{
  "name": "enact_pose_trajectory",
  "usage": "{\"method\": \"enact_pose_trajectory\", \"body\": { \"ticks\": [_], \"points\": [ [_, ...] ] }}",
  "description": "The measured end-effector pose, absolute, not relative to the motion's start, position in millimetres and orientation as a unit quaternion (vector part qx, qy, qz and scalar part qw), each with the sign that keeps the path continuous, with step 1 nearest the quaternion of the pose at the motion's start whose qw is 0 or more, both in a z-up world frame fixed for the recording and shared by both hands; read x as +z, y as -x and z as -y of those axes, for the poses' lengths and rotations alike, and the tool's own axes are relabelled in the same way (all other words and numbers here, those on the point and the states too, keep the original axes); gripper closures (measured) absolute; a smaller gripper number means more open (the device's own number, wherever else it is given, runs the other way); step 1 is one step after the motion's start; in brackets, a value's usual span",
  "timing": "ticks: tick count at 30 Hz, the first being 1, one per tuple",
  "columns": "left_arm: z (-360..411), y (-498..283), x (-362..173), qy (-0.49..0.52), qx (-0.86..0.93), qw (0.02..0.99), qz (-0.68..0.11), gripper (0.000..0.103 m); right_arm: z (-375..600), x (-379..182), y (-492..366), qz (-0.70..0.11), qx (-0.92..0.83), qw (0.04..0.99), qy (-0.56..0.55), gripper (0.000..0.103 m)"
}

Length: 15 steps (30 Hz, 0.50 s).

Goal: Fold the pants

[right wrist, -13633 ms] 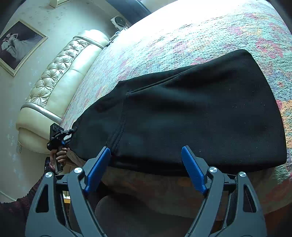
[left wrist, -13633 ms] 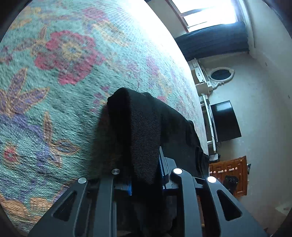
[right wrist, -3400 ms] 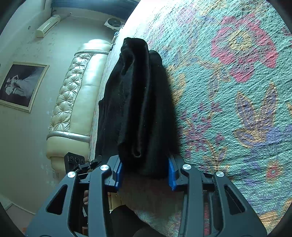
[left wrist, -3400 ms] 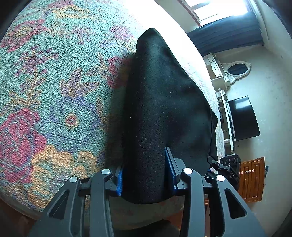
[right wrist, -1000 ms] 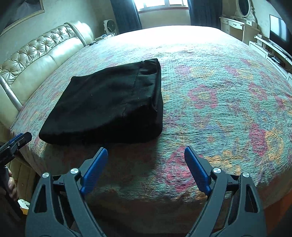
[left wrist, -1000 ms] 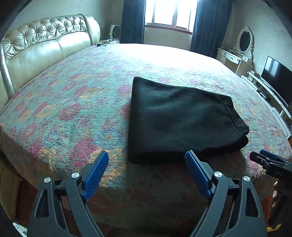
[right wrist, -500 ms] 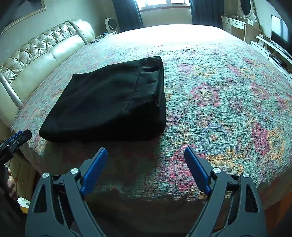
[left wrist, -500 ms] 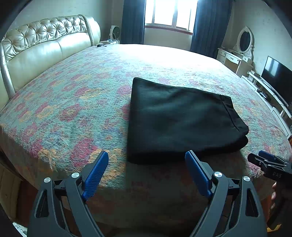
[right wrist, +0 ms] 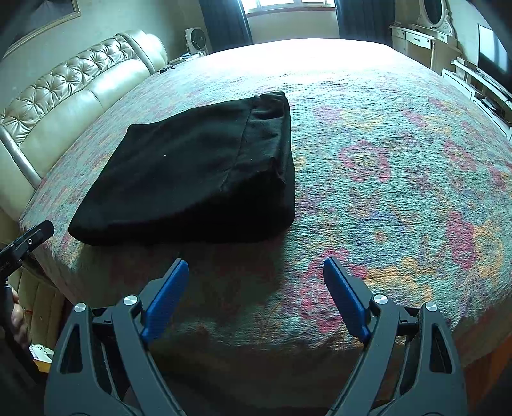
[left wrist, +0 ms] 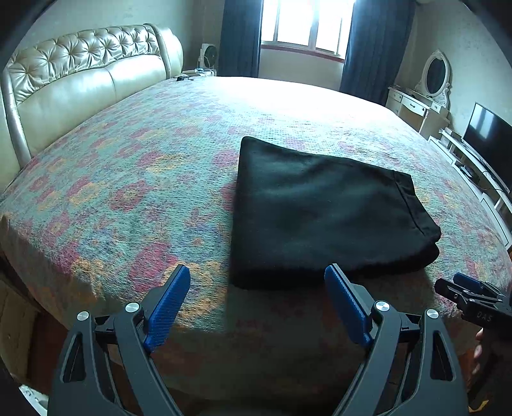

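Observation:
The black pants (left wrist: 323,208) lie folded into a flat rectangle on the floral bedspread (left wrist: 128,192), near the bed's front edge. They also show in the right wrist view (right wrist: 198,179), left of centre. My left gripper (left wrist: 257,297) is open and empty, held back over the bed's front edge, apart from the pants. My right gripper (right wrist: 254,288) is open and empty, also back from the pants. The right gripper's tip shows in the left wrist view (left wrist: 464,291). The left gripper's tip shows in the right wrist view (right wrist: 28,240).
A tufted cream headboard (left wrist: 80,83) runs along the left. A window with dark curtains (left wrist: 304,28) is at the back. A white dresser with an oval mirror (left wrist: 425,96) and a TV (left wrist: 486,128) stand at the right.
Since 3.4 s ago both grippers let go of the pants and drew back. Over the last second both views have barely shifted.

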<state>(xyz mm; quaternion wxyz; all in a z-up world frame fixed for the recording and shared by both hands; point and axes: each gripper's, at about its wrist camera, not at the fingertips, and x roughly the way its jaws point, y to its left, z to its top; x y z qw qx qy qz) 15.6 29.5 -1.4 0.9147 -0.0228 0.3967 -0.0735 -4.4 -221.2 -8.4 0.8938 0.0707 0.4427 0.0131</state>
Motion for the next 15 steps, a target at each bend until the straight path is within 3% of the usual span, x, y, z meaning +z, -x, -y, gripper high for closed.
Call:
{"method": "enact_pose_trajectory", "body": {
  "ticks": [15],
  "points": [
    [-29.0, -15.2, 0.2, 0.013, -0.066, 0.917, -0.393, 0.018, 220.6, -13.1, 2.9, -0.451, 0.018, 0.889, -0.073, 0.017]
  ]
}}
